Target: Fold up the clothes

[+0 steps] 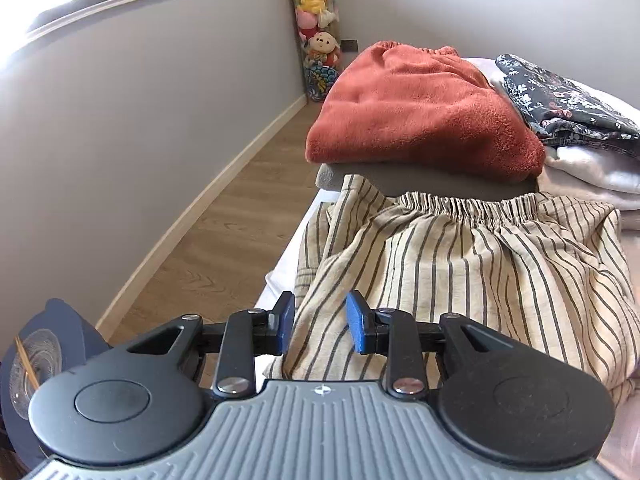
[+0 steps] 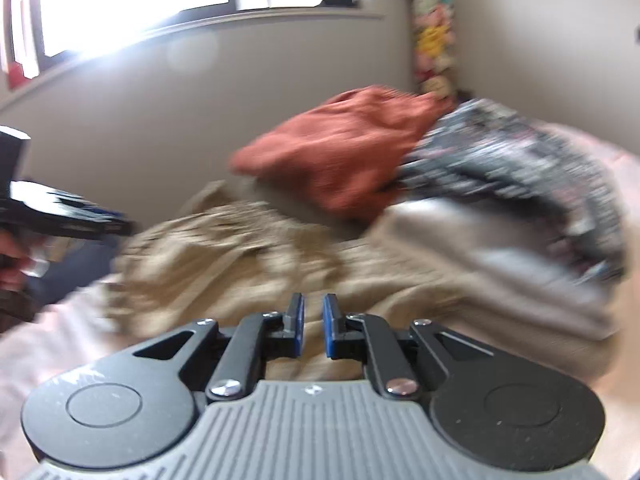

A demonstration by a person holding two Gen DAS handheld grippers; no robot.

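Note:
Beige striped trousers (image 1: 460, 264) with an elastic waistband lie crumpled on the bed; they also show, blurred, in the right wrist view (image 2: 248, 256). My left gripper (image 1: 320, 316) is open, its blue pads either side of a fold of the striped cloth at the bed's left edge, not closed on it. My right gripper (image 2: 312, 320) hovers just above the beige cloth with its jaws a narrow gap apart and nothing between them. The left gripper also shows at the left of the right wrist view (image 2: 92, 220).
A folded rust-red fleece (image 1: 416, 116) lies on a grey garment behind the trousers. A dark floral garment (image 1: 560, 100) sits on folded white cloth (image 1: 592, 172) at the right. Wood floor (image 1: 224, 232) and wall lie left of the bed. Plush toys (image 1: 316, 12) stand in the corner.

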